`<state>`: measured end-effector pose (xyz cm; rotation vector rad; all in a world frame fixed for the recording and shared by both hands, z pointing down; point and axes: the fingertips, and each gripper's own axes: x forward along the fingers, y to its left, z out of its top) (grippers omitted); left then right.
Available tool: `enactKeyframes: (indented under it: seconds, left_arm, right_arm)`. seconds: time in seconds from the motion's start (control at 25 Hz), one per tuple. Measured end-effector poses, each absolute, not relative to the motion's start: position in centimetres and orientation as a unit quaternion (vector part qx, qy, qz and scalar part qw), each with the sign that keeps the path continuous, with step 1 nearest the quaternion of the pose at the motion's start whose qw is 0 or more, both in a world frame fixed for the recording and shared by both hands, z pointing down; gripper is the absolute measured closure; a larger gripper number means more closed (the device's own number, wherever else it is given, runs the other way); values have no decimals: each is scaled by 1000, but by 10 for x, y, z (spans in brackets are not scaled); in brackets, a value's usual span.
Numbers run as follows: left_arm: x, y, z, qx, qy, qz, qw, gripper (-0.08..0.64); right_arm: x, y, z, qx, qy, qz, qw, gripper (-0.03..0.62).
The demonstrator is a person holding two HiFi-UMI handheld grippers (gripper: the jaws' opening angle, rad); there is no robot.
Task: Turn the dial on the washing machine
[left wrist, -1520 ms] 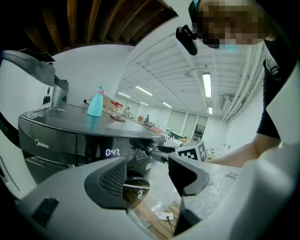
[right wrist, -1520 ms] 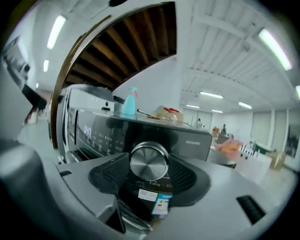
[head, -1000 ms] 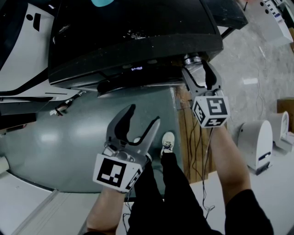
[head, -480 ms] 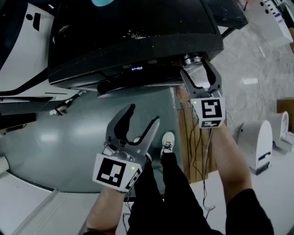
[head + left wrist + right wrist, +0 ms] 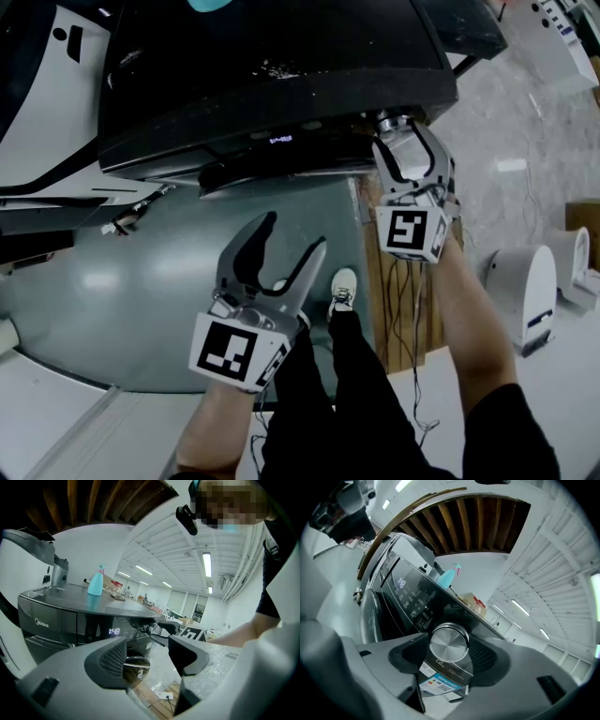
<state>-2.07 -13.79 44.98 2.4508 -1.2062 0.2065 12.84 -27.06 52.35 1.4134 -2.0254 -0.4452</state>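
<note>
Where the control panel runs out at the washer's [image 5: 262,75] right end, the dial [image 5: 449,642] sits just under the overhanging top, close to the front right corner. The right gripper [image 5: 403,139] has it between its jaws. They have just been closing, and in the right gripper view a pad lies against the dial's rim on each side, so it is clamped on it. The top's lip hangs close over the jaws. Right of the corner the floor [image 5: 525,141] lies open, giving the forearm free room on that side, and to the left the panel carries on past the display [image 5: 113,631].

The left gripper [image 5: 296,231] hangs low before the grey door [image 5: 141,281], well apart from the dial. Its jaws stand apart with nothing between them, and only door and floor show through the gap.

The head view gives just a sliver of the dial beneath the lip. The right gripper view gives its whole brushed-metal face and a label [image 5: 436,684] just below it. The left gripper view catches the dial side-on with the other jaws round it, the display reading 1:48, and a blue bottle [image 5: 95,583] upright on the top. Only the head view shows what lies at floor level: a shoe [image 5: 343,289], planks [image 5: 398,281] with cables along the washer's right side, and a white device [image 5: 525,295] farther out.
</note>
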Motion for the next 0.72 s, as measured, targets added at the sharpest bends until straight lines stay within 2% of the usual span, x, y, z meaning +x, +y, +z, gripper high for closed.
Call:
enactKeyframes:
  seconds: [0.2, 0.48, 0.72]
  left_arm:
    - [-22, -138, 452, 875, -433, 74, 203, 300]
    - [-22, -134, 455, 875, -430, 81, 208, 301]
    - [-20, -133, 456, 875, -430, 76, 211, 300]
  right_arm:
    - [131, -271, 523, 554, -781, -102, 271, 328]
    - [141, -276, 520, 561, -815, 61, 130, 327]
    - [144, -276, 522, 560, -816, 85, 112, 318]
